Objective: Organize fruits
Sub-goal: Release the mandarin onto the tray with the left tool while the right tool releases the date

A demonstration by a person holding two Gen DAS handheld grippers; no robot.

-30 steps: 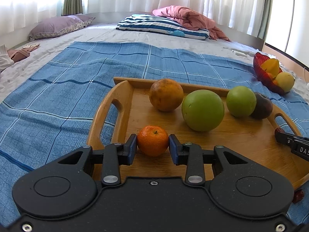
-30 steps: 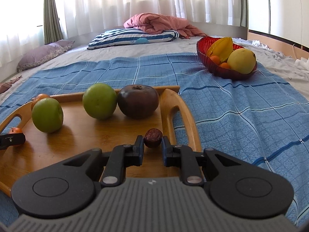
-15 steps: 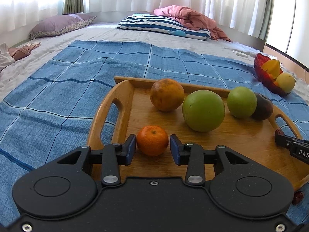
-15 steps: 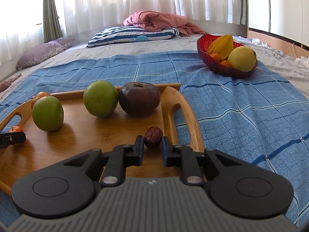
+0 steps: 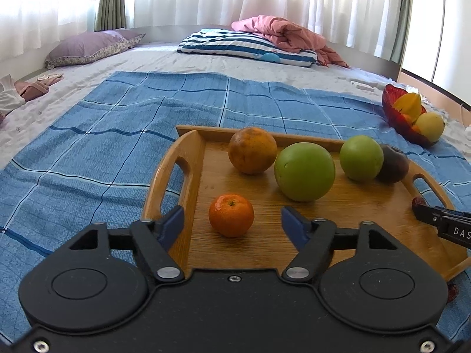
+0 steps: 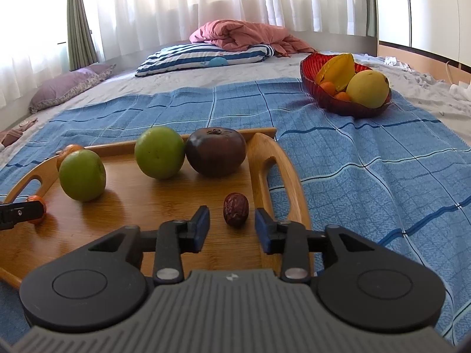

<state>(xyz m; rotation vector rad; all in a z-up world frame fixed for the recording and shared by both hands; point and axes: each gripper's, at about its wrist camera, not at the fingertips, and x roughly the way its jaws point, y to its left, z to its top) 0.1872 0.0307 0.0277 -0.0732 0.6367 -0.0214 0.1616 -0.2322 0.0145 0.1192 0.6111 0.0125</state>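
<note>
Left wrist view, left gripper (image 5: 232,223) jaws just spreading, mandarin (image 5: 231,215) loose between them on the tray (image 5: 188,176), right gripper (image 6: 232,226) jaws also widening, date (image 6: 235,213) free, same tray.

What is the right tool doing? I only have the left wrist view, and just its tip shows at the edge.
Observer: The right tool is open; its jaws have just been opening, and a wrinkled red date lies free between them on the wooden tray.
Operator: Where on the tray?
Observer: Right beside the right-hand handle, in front of the dark purple fruit.
</note>
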